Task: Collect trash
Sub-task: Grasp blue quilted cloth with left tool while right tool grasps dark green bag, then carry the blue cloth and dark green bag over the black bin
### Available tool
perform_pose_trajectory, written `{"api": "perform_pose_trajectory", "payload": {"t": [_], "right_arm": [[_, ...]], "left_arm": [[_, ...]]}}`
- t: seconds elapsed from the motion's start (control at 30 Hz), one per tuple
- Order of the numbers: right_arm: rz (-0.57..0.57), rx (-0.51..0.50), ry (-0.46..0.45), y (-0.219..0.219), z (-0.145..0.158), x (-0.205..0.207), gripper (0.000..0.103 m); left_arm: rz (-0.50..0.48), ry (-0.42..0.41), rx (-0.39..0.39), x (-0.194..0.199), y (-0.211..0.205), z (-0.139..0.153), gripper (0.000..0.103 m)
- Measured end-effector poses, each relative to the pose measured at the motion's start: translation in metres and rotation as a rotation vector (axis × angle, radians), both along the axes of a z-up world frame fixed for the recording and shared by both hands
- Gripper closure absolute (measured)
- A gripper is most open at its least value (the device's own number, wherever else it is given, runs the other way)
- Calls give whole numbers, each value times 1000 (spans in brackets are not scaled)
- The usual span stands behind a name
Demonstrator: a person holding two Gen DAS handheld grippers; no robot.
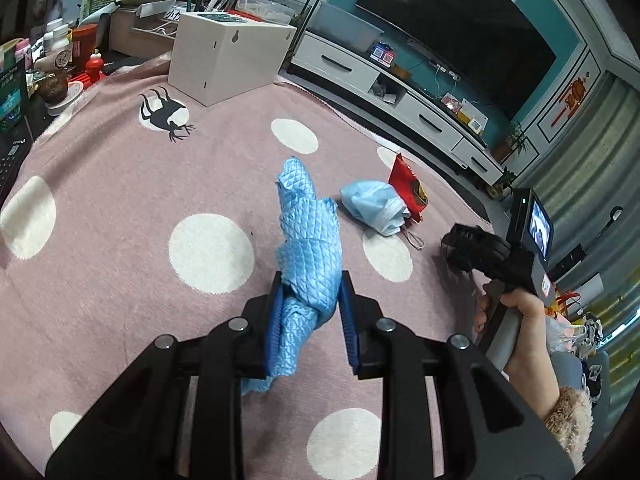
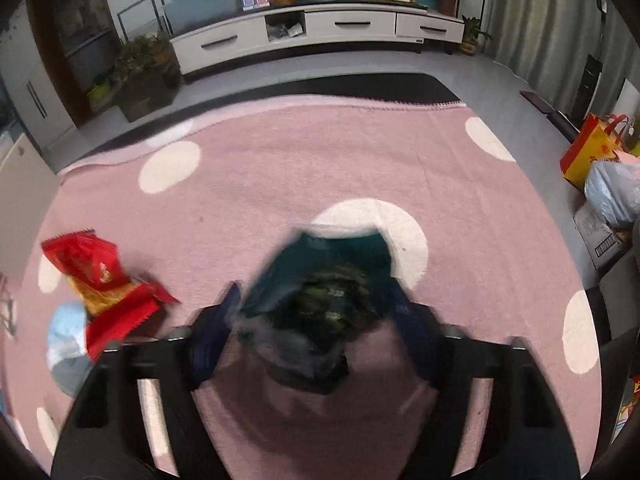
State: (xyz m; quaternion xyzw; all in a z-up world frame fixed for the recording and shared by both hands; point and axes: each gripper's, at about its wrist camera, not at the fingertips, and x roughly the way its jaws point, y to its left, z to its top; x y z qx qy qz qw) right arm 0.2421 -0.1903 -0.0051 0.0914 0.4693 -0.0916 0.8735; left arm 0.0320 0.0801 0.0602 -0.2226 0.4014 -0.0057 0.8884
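My left gripper is shut on a crumpled light blue quilted cloth, which sticks up past its fingertips above the pink dotted blanket. Beyond it lie a pale blue face mask and a red snack packet, touching each other. In the right wrist view, which is blurred, my right gripper has a dark teal wrapper bunched between its pads, low over the blanket. The red packet and the mask lie to its left. A hand holds the right gripper at the blanket's right edge.
A white box stands at the blanket's far side, with cluttered shelves and a laptop to the left. Past the blanket's edge are a white TV cabinet, potted plants, and bags on the floor at the right.
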Motion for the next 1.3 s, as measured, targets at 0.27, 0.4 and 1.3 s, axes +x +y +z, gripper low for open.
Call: {"api": "perform_pose_trajectory", "payload": {"t": [0.27, 0.4, 1.3], "right_arm": [[7, -63, -87, -10, 22, -43, 55], [6, -128, -163, -12, 41, -82, 55], [3, 66, -297, -41, 113, -233, 54]], "left_arm": [[-16, 3, 1, 0, -8, -3, 76], [-38, 6, 0, -1, -17, -4, 76], [-165, -84, 44, -28, -58, 23, 76]]}}
